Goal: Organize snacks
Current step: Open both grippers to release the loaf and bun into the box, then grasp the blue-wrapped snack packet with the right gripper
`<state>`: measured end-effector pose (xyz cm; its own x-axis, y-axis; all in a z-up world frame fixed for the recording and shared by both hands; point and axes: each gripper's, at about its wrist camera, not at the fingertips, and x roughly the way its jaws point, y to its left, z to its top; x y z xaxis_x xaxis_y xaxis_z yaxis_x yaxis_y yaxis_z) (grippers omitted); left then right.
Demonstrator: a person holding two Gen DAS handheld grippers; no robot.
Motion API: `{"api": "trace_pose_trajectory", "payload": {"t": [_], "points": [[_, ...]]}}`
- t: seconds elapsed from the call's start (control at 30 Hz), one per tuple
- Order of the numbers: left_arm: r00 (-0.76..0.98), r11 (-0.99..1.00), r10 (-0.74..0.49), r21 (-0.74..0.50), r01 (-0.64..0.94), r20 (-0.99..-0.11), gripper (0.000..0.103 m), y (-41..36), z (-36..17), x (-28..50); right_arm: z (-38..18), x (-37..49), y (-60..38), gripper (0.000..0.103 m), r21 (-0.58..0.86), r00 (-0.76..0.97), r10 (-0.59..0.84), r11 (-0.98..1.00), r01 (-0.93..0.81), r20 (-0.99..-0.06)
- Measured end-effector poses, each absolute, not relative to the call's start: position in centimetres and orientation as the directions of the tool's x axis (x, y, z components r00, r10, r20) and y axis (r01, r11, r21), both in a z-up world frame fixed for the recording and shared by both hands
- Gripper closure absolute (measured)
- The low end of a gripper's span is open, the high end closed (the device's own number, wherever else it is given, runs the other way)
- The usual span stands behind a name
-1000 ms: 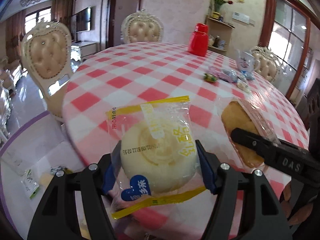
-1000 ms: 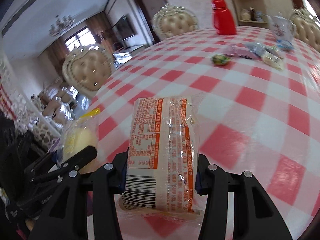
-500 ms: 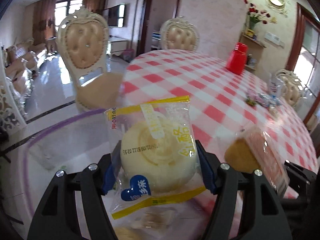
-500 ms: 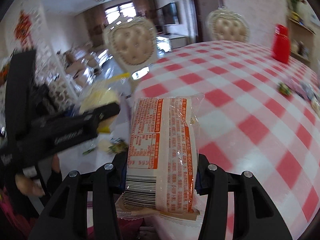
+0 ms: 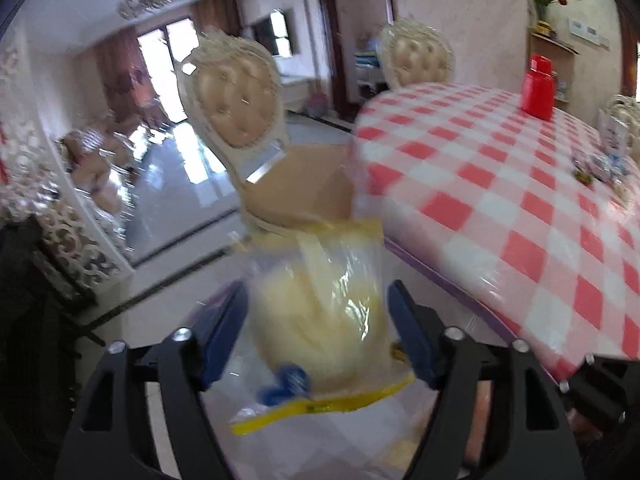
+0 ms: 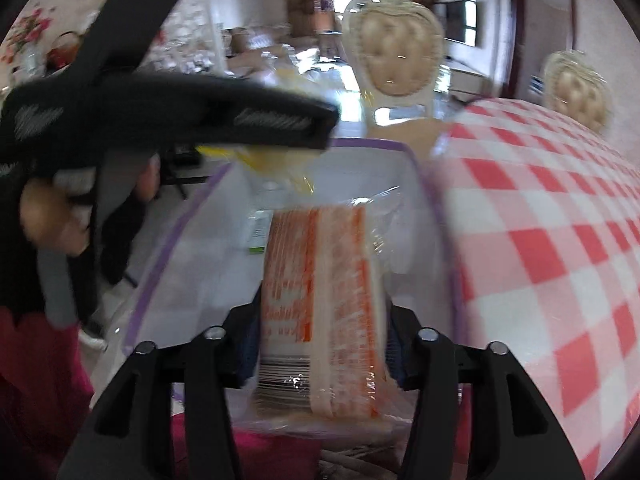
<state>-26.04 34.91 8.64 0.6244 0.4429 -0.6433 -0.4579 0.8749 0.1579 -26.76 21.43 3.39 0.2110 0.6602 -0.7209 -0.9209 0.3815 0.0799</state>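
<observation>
Beside the checked table [image 5: 520, 208], over a clear purple-rimmed bin [image 6: 432, 200]: left gripper [image 5: 316, 332] spreading off the yellow bun pack [image 5: 320, 320], right gripper [image 6: 320, 344] loosening around the orange cake pack [image 6: 320, 300]. Off the tabletop a second ago, now dropping in. Two snacks nearly stowed.

Tabletop [image 5: 500, 184] red-white check, bottle [image 5: 538, 86] red, bun pack [image 5: 320, 320] clear with yellow edges and blue mark, cracker pack [image 6: 320, 308] orange-white, bin rim [image 6: 436, 208] purple, claws black with blue pads [image 5: 412, 336].
</observation>
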Motion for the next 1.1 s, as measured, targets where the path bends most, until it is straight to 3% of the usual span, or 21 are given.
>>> {"api": "trace_pose_trajectory", "payload": {"t": [0.13, 0.27, 0.53, 0.7, 0.87, 1.03, 1.1], "points": [[0.658, 0.823, 0.533, 0.145, -0.549, -0.533, 0.005, 34.6, 10.9, -27.6, 5.3, -26.4, 19.1, 0.035, 0.072, 0.273, 0.711, 0.414, -0.907, -0.648], [0.73, 0.839, 0.504, 0.063, -0.54, -0.46, 0.004, 32.0, 12.5, -27.5, 6.6, -23.1, 14.1, 0.032, 0.117, 0.365, 0.711, 0.53, -0.84, -0.601], [0.871, 0.984, -0.046, -0.174, -0.045, -0.489, 0.002, 17.0, 12.6, -18.4, 6.3, -13.2, -4.8, 0.023, 0.307, 0.647, 0.505, 0.863, -0.402, -0.571], [0.807, 0.96, -0.252, -0.245, 0.137, -0.534, 0.002, 6.7, 9.7, -8.8, 4.5, -10.4, -15.6, 0.022, 0.341, 0.715, 0.345, 0.927, -0.157, -0.608], [0.745, 0.954, -0.253, -0.287, 0.087, -0.617, 0.002, 1.0, 5.7, 1.2, 3.9, -6.3, -23.9, 0.022, 0.38, 0.741, 0.248, 0.925, 0.01, -0.624], [0.775, 0.939, -0.215, -0.344, -0.003, -0.594, 0.002, -1.8, 4.6, 8.9, 4.1, -0.7, -29.7, 0.021, 0.397, 0.767, 0.165, 0.909, 0.126, -0.62], [0.801, 0.925, -0.198, -0.378, -0.038, -0.565, 0.002, -2.2, 4.6, 11.4, 4.0, 2.1, -31.5, 0.016, 0.416, 0.778, 0.153, 0.897, 0.149, -0.609]]}}
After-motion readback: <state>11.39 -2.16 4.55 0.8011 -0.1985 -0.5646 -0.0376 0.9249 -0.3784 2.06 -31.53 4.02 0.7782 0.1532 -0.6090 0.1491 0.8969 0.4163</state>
